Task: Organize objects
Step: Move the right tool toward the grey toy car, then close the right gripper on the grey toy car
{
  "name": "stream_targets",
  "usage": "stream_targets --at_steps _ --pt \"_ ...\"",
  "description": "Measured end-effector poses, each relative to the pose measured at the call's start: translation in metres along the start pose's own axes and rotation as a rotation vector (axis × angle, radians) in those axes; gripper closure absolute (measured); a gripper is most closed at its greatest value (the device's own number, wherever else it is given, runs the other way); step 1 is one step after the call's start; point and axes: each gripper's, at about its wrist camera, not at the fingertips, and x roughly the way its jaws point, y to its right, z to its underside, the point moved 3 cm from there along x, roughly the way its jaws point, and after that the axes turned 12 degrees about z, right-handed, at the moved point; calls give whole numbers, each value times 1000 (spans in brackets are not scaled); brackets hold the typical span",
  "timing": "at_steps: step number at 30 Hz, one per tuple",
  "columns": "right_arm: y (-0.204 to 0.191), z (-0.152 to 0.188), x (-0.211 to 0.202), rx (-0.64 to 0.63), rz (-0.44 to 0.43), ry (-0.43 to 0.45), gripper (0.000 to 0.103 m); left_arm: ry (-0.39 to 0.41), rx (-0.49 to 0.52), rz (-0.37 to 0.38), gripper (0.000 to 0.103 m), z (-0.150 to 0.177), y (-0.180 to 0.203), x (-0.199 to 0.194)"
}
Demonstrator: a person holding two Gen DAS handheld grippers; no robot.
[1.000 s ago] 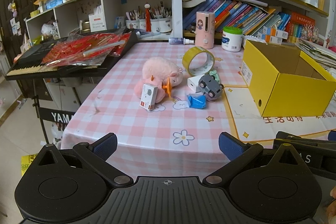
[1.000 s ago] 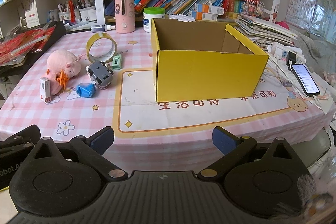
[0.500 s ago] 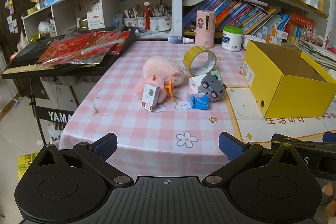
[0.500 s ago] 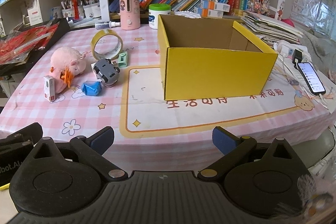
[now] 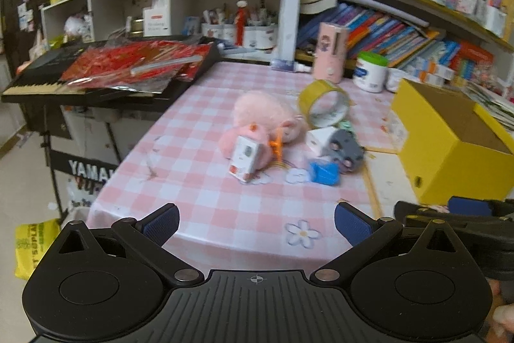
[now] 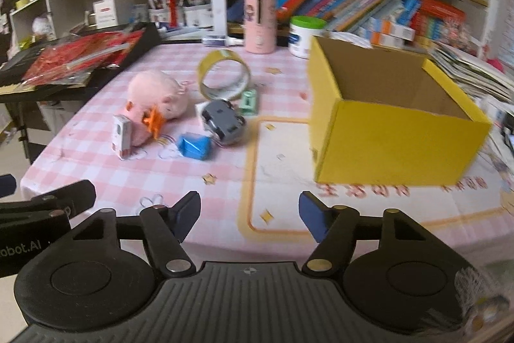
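Note:
A cluster of small things lies on the pink checked tablecloth (image 6: 96, 169): a pink plush pig (image 6: 154, 95), a small white carton (image 6: 121, 136), an orange clip (image 6: 153, 121), a blue folded packet (image 6: 194, 146), a grey toy car (image 6: 223, 121), a green item (image 6: 249, 100) and a yellow tape roll (image 6: 224, 79). An open yellow cardboard box (image 6: 395, 130) stands to their right. My right gripper (image 6: 250, 214) hovers over the near table edge; its jaws are closing with nothing between them. My left gripper (image 5: 255, 222) is open and empty, short of the carton (image 5: 245, 158) and pig (image 5: 266, 118).
A black keyboard (image 5: 96, 79) under red packets juts out at the table's left. Shelves of books, a pink canister (image 6: 259, 21) and a white jar (image 6: 303, 36) line the back. Papers and a phone lie right of the box. A yellow bag (image 5: 32, 243) sits on the floor.
Both grippers have moved in toward the table, so the objects look larger. The right gripper's fingers have come closer together; the left gripper's have stayed wide.

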Motion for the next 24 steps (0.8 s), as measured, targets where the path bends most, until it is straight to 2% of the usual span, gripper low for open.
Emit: stream_targets --at_steps 4,11,17,21,24 --pt "-9 -18 20 -24 -34 6 37 -11 -8 -39 0 -9 -9 18" --pt "-25 -51 64 -100 -83 29 37 -20 -36 -32 0 -23 -19 54" --pt "-35 -73 111 -156 -121 -11 37 -76 -41 -36 1 -38 -27 92" --pt "-39 -78 140 -177 -134 -78 37 -120 -30 -36 16 -41 -30 117" --pt "-42 -79 156 -194 -151 -117 42 -143 -13 -38 28 -43 -30 134"
